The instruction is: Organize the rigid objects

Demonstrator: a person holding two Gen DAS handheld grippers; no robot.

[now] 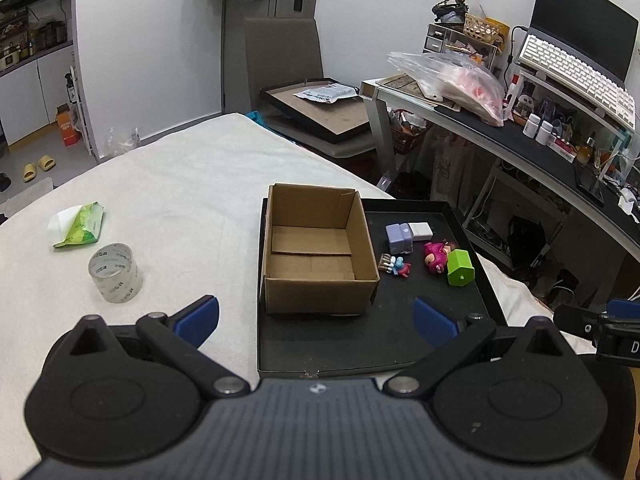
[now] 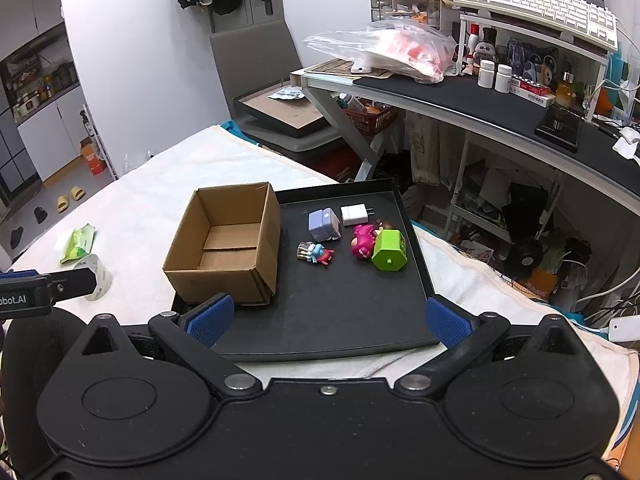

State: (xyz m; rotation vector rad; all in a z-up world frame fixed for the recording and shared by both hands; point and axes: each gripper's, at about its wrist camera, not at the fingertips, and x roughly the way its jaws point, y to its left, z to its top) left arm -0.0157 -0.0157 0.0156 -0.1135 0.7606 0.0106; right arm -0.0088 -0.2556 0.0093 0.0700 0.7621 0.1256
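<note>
Zero toys boxed | cardboard box (image 2: 224, 240) sitting empty at tray's (image 2: 360, 328) 9 o'clock | toys (image 2: 360, 242) waiting at 2 o'clock | left gripper (image 1: 316, 320), right gripper (image 2: 327, 320) both hanging released

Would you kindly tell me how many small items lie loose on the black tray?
5: purple block, white charger, pink figure, green piece, blue-red toy. Box looks empty.

Both of my wrist cams are getting bright, even indoor light, seemingly from overhead. Shadows are soft, just a small one beside the cardboard box (image 1: 318, 248) on the black tray (image 1: 420, 332). Everything's sharp with no motion blur. Heavy fisheye bending at the edges, dark corners.
</note>
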